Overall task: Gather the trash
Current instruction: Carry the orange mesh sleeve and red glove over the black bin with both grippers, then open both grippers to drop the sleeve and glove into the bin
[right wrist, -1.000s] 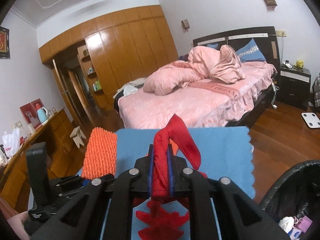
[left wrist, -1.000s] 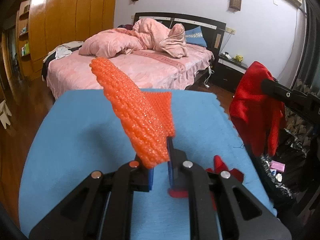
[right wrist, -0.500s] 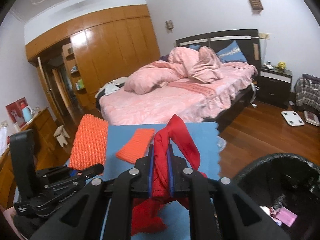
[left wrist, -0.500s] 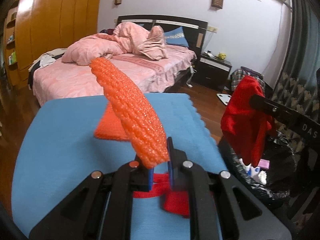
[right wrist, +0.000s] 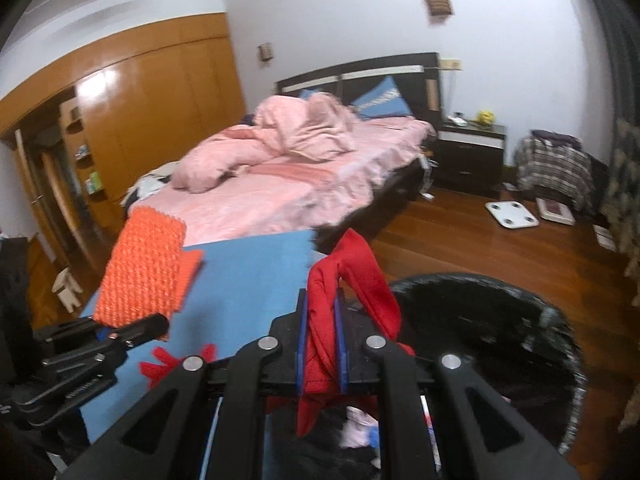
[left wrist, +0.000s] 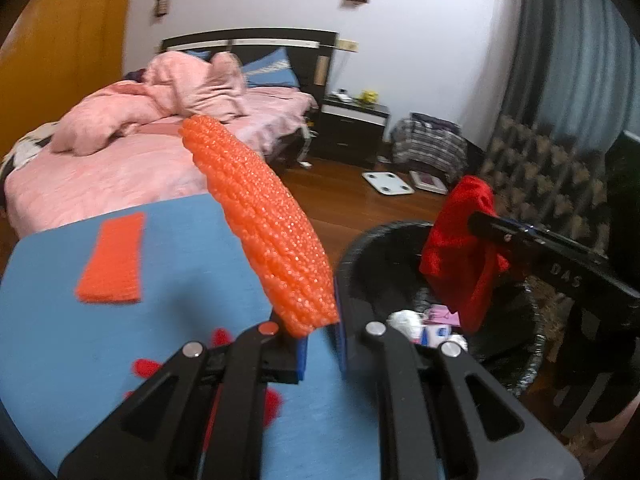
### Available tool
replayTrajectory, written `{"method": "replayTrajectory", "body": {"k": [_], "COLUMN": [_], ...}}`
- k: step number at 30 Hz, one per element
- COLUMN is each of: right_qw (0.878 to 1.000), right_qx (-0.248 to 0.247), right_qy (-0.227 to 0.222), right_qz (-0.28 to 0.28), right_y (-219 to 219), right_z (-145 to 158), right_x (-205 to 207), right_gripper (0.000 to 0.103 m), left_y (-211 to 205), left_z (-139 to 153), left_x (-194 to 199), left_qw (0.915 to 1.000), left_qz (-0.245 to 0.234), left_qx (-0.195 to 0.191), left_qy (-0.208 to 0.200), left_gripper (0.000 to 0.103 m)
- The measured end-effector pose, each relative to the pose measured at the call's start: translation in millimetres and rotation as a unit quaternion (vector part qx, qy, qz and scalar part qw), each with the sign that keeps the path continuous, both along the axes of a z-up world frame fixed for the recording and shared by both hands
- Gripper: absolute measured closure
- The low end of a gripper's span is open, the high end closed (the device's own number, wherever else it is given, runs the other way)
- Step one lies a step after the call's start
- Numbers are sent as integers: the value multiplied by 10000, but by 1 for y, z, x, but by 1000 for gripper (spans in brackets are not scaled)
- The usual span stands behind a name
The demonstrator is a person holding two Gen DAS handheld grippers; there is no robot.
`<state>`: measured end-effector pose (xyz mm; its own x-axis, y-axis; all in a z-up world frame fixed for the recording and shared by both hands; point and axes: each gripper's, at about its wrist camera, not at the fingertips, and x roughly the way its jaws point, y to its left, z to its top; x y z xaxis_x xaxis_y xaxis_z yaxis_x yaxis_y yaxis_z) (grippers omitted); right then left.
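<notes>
My left tool (left wrist: 320, 344) grasps the orange foam piece (left wrist: 264, 224) above the table (left wrist: 180, 280); my right tool (right wrist: 322, 344) grasps the red cloth (right wrist: 344, 280) over the black bin (right wrist: 500, 320).

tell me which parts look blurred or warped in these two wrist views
Left wrist: the bed and wall are smeared by motion, the orange foam piece stays fairly sharp, dark fisheye corners. Right wrist: the trash bin rim is streaked, the wardrobe bows and carries glare.
</notes>
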<state>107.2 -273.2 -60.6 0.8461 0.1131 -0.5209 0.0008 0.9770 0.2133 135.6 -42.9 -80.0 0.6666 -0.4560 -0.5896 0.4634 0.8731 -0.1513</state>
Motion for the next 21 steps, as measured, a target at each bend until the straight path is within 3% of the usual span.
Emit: {"method": "replayTrajectory", "body": {"k": [10,17,19,21], "right_qw": [9952,9910,9896,9885], "right_qx": [-87,-72,-110,-141], "right_qy": [311,515,576,623], "right_qz": [-925,-1230,-1313,-1371], "right_y": [-81,-112,-117,-121], "right_z": [-25,-43,-47,-49], "right_x": [-23,-30,-30,-31], "right_gripper": [91,87,83,67], "left_y": [-85,-134,-143,-140], "left_z": [-12,-32,-41,-47], "left_x": [-3,-5,-5,-4], "left_qw": [9965,9895,9877,9864], "left_qz": [-834,-1412,-1522,-1578], "left_qx": [-91,-125,-98,-120], "left_qy": [55,286,343,442], "left_gripper": [92,91,88,62]}}
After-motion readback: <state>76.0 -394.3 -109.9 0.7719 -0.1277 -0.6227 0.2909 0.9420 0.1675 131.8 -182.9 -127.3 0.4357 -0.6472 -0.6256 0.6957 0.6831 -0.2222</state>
